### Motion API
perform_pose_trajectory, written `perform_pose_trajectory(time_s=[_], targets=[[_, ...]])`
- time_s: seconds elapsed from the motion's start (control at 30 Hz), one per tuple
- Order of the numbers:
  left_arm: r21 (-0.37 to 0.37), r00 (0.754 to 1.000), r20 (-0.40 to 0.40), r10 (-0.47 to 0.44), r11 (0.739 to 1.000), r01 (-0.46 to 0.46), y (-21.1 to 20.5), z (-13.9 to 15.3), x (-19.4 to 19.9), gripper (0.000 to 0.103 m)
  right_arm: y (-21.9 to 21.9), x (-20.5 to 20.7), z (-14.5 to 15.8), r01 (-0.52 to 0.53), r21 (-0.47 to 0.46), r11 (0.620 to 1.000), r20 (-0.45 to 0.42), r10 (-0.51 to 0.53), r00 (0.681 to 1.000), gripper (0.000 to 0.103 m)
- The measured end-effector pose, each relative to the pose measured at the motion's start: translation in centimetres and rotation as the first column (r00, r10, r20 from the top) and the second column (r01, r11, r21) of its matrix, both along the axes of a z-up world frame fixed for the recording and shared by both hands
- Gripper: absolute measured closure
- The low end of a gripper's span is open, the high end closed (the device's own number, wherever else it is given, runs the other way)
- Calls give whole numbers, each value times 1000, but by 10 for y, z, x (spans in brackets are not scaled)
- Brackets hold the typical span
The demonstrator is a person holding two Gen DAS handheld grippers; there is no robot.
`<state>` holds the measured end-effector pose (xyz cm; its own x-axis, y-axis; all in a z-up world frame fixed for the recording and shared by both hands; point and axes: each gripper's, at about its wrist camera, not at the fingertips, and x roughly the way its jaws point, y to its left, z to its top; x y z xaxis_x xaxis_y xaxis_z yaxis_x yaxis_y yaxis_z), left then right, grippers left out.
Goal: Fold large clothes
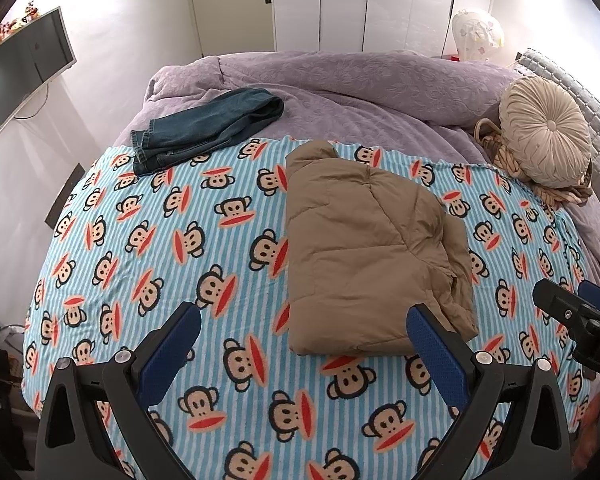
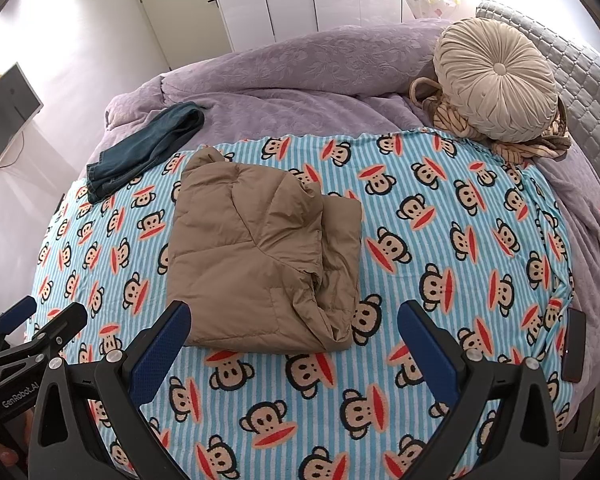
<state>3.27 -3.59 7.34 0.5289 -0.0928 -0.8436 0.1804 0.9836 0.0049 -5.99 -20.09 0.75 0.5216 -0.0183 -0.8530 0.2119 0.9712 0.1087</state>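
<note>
A tan padded jacket [image 1: 364,248] lies folded into a thick rectangle on the blue striped monkey-print blanket [image 1: 204,248]. In the right wrist view the same jacket [image 2: 256,256] sits left of centre. My left gripper [image 1: 304,320] hovers open over the blanket, its right finger just in front of the jacket's near edge. My right gripper [image 2: 294,316] is open too, its left finger at the jacket's near corner. Neither holds anything. The right gripper [image 1: 572,300] shows at the right edge of the left view, and the left gripper [image 2: 40,312] at the lower left of the right view.
Folded blue jeans [image 1: 204,128] lie at the blanket's far left edge on a purple duvet [image 1: 340,80]. A round beige cushion [image 1: 544,132] rests on knotted fabric at the far right. A dark phone [image 2: 574,344] lies at the bed's right edge. A monitor [image 1: 20,68] hangs left.
</note>
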Motion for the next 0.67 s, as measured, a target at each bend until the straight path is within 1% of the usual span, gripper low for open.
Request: perform_pose_trajectory(time_s=[0.37, 0.57, 0.67], targets=[[-7, 1000, -2, -2, 1000, 2, 1, -1, 2, 0, 1, -1, -1, 0, 0, 1000, -2, 0, 1000, 0], [-21, 1000, 7, -4, 1000, 4, 3, 0, 2, 0, 3, 2, -2, -13, 6, 1000, -9, 13, 1000, 0], [-16, 1000, 11, -12, 1000, 12, 2, 1, 2, 0, 3, 3, -3, -17, 9, 1000, -12, 17, 1000, 0]])
